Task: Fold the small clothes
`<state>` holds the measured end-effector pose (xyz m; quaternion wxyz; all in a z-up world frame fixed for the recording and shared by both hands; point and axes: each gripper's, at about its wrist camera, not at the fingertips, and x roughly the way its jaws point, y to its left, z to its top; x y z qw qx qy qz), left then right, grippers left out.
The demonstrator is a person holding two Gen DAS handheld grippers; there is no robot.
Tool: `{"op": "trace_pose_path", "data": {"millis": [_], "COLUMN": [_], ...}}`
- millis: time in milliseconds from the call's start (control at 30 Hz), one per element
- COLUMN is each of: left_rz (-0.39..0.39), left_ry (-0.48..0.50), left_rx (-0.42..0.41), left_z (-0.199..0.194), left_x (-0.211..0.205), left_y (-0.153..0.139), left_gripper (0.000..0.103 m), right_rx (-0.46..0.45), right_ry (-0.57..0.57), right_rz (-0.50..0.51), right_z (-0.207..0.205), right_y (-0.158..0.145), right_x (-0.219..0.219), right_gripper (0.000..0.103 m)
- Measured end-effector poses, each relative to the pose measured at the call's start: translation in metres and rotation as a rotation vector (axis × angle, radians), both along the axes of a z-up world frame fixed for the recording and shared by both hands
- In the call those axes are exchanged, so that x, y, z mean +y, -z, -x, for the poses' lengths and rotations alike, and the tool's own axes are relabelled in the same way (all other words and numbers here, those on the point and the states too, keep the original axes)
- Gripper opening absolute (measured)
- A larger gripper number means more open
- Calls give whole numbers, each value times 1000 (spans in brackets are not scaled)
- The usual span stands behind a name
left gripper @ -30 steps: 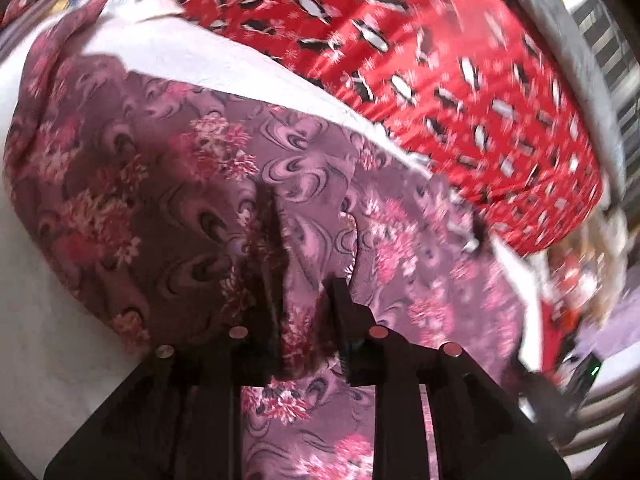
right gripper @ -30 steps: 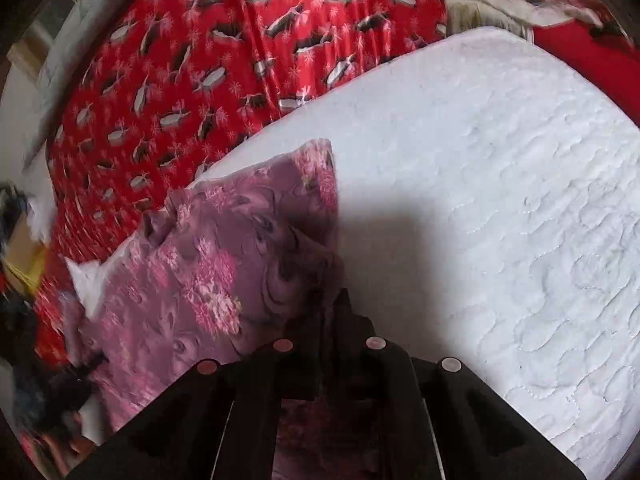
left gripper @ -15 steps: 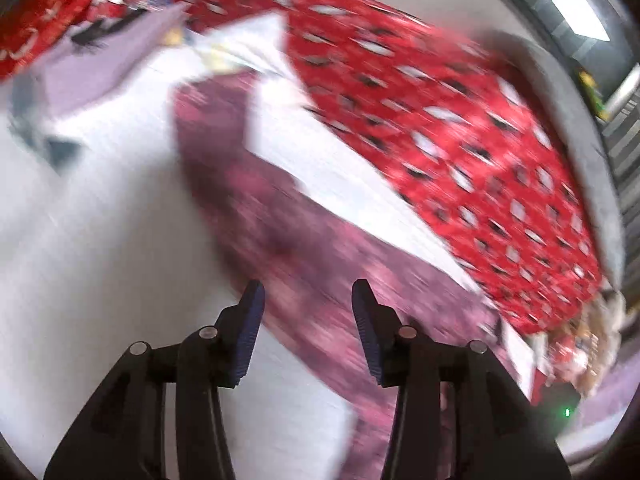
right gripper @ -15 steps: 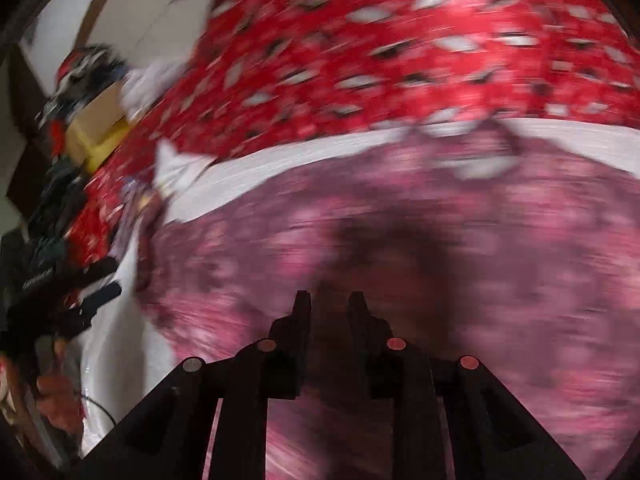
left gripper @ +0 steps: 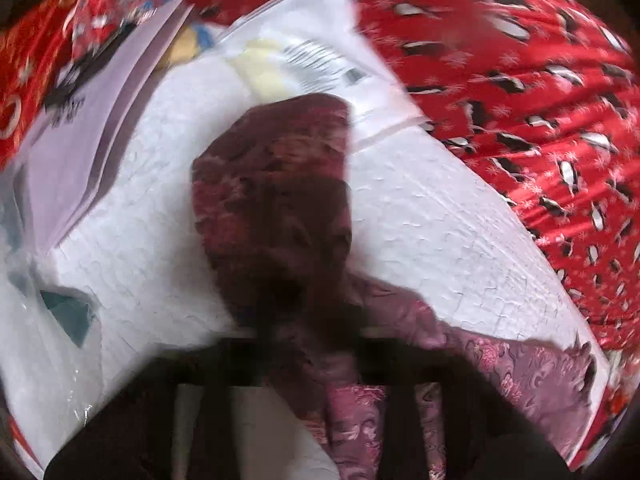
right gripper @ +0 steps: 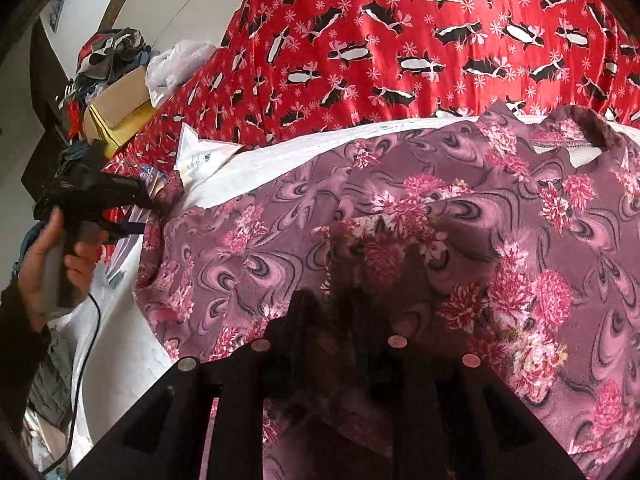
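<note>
Bedroom – white quilted mattress (right gripper: 132,356), penguin-print bedsheet (right gripper: 400,40)

your left has bare white bed (left gripper: 460,216) right of the floral garment (left gripper: 276,200); paper stack (left gripper: 92,132) and plastic bag (left gripper: 304,64) crowd the far-left side.

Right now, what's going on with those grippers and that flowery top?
Both hand-held grippers shut on floral top: right mid-cloth, left pinching sleeve end. Top lies on white quilt. Nothing blocking.

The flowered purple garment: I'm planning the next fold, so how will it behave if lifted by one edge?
Probably floppy: the garment lies in soft wrinkles on the white quilt and bunches where the right gripper pinches it. It likely sags and trails rather than holding shape; in the left wrist view a strip of it drapes loosely. It looks thin, so probably light.
</note>
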<state>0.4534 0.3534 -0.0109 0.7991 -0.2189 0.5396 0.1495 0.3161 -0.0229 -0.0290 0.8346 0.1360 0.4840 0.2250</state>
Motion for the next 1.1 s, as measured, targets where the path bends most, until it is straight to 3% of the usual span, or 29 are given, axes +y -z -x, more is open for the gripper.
{"op": "trace_pose_path", "data": {"millis": [33,133,300,400,467,500,533,600,700,767,800,833,867,900,1100], "left_rz": [69,138,218,278,332,348,352,387,501,486,469,463,471,491,409], "left_ry": [-44,-117,-192,-220,-208,-201,-208,-222,-257,-290,-291,-285,-272,-260,-246], "left_rx": [-56,-161,-108,-186,-242,-245,-241,-229,-203,-253,-276,-301,-319,-333,-367], "left_z": [14,58,114,132,133,129,126,118,107,106,105,104,100,97,103], "left_x": [15,53,106,117,115,111,108,102,97,95,94,94,94,93,82], "left_y": [-5,-19,0,-7,-9,-8,-7,2,24,23,19,15,14,12,-17], "left_gripper": [3,3,4,5,24,47,56,56,56,56,54,25,7,0,0], "right_rx": [0,-2,0,-1,-1,-2,-2,-2,-2,-1,0,0,0,1,3], "right_ry": [0,-1,3,3,3,3,4,4,3,4,4,4,4,5,7], "right_rz": [-2,-7,-26,-21,-19,-19,-18,-20,-20,-26,-28,-29,-32,-34,-44], "right_z": [0,2,3,3,3,3,3,3,3,3,2,2,2,2,2], "right_y": [0,1,0,0,0,0,0,0,0,1,1,1,1,1,1], "right_x": [-1,0,-4,-4,-4,-4,-4,-4,-4,-5,-5,-5,-5,-5,-6], "right_gripper": [24,24,24,24,24,24,24,24,24,24,24,24,24,24,24]}}
